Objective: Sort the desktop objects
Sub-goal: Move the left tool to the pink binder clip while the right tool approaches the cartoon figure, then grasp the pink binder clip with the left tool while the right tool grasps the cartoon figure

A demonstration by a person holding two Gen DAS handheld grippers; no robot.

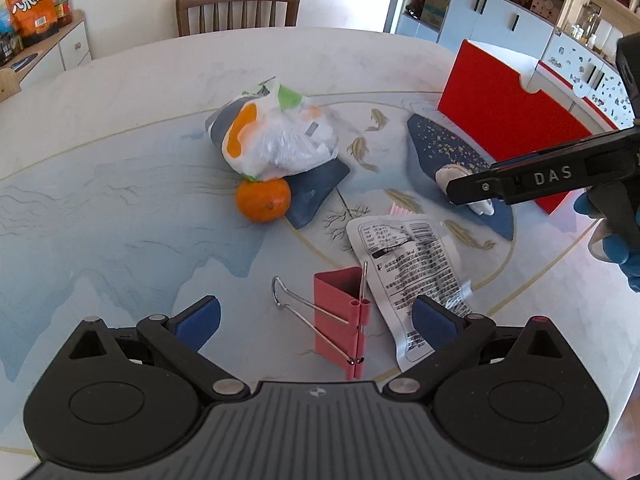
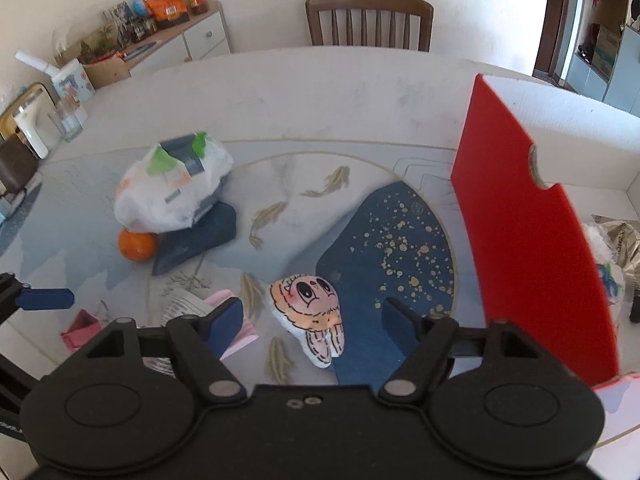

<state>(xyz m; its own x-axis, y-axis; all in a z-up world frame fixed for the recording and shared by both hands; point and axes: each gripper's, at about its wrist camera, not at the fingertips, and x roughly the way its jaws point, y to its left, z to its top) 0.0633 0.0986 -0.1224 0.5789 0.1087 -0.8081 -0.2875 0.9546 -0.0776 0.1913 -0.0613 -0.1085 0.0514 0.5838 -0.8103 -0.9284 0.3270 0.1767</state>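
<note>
In the left wrist view, the left tool (image 1: 316, 320) sits low in the frame with its blue pads spread wide and nothing pressed between them. A pink binder clip (image 1: 346, 322) lies on the surface (image 1: 120, 200) in the gap between the pads, its wire handles folded out toward the left. Just right of the clip, a white printed packet (image 1: 412, 272) lies flat, its lower edge passing behind the right pad. Near the centre of the frame an orange (image 1: 263, 199) rests against a crumpled white plastic bag (image 1: 276, 136), which sits on a dark blue pouch (image 1: 316, 192). At the right edge a hand in a blue glove (image 1: 616, 236) holds the other tool, whose black finger reaches over a small plush toy (image 1: 452, 174).

In the right wrist view, the right tool (image 2: 314, 320) also stands open, and the plush toy (image 2: 310, 312), with a cartoon face drawn on it, lies between its pads without either touching it. The toy rests at the edge of a dark blue gold-speckled patch of the surface. A red box wall (image 2: 532, 236) rises at the right of the frame. A wooden chair (image 2: 370, 20) stands behind the surface at the top.
</note>
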